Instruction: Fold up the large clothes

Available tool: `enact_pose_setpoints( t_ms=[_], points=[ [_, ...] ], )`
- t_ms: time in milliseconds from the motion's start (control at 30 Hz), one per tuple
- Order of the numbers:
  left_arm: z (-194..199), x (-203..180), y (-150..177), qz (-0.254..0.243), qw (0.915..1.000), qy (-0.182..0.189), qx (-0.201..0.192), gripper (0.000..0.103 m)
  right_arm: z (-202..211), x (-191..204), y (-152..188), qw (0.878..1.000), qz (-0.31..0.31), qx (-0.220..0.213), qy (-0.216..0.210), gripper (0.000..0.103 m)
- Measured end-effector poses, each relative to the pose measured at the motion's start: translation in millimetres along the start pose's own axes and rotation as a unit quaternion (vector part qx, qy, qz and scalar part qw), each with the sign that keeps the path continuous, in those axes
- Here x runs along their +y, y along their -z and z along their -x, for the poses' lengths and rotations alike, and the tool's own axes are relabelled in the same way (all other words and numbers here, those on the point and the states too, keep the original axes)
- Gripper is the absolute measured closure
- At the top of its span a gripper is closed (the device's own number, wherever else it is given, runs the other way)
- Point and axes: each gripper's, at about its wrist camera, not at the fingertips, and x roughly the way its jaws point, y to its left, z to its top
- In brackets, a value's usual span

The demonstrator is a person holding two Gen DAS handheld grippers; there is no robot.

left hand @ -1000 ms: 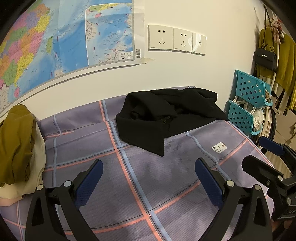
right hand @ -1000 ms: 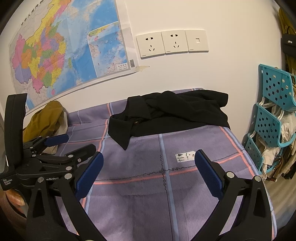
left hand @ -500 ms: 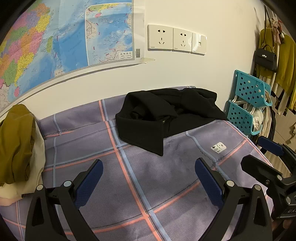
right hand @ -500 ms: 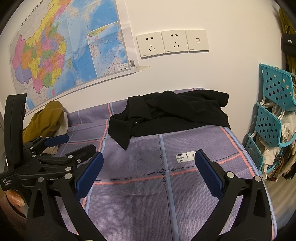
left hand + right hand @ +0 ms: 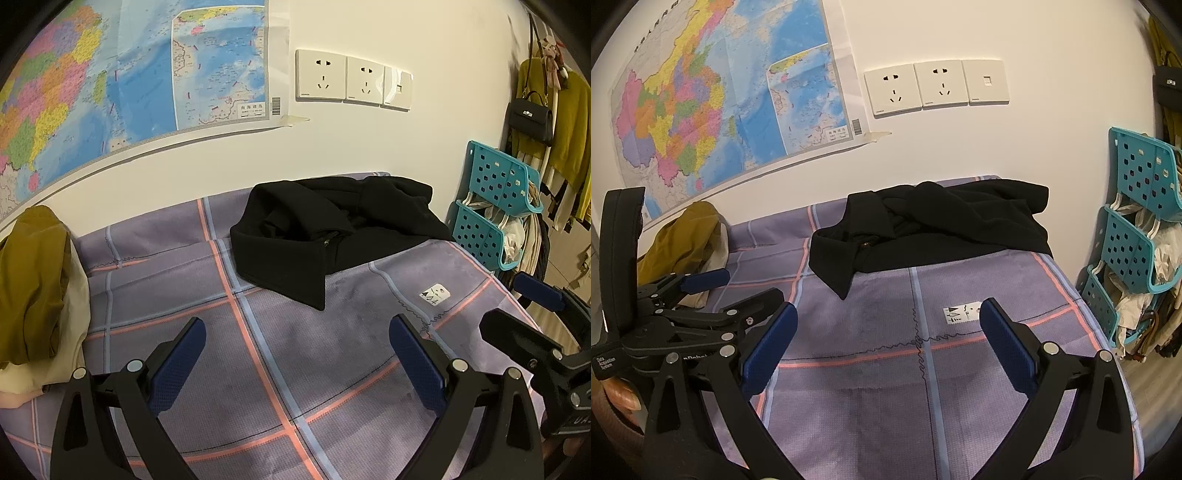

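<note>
With the black coat [image 5: 332,236] lying crumpled at the far edge of the bed [image 5: 280,354] against the wall, both the left gripper [image 5: 295,365] and right gripper [image 5: 886,347] hover spread wide and empty short of it, apparently ready to reach.

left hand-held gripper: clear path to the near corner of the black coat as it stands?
Probably yes. The left hand-held gripper is open and empty, and only bare purple bedsheet lies between it and the black coat; the coat's near corner points toward it. The mustard clothes pile sits off to the side.
</note>
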Motion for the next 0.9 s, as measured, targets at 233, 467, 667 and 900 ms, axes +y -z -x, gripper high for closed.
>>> enact_pose_setpoints(
  t_ms=[233, 467, 667, 900],
  points=[
    [0.4, 0.1, -0.1, 0.001, 1.0000, 0.001, 0.000, 0.007, 0.0, 0.1, -0.5, 1.000, 0.000, 0.000, -0.001, 0.006],
    [0.6, 0.5, -0.5, 0.002, 1.0000, 0.001, 0.001, 0.007, -0.2, 0.7, -1.2, 1.000, 0.000, 0.001, 0.000, 0.006],
    [0.3, 1.2, -1.2, 0.002, 1.0000, 0.001, 0.002, 0.007, -1.0, 0.5, -1.5, 1.000, -0.001, 0.001, -0.001, 0.006],
    [-2.9, 2.0, -3.8, 0.004, 1.0000, -0.002, 0.003, 0.007, -1.9, 0.6, -2.3, 1.000, 0.001, 0.001, -0.002, 0.006]
  ],
)
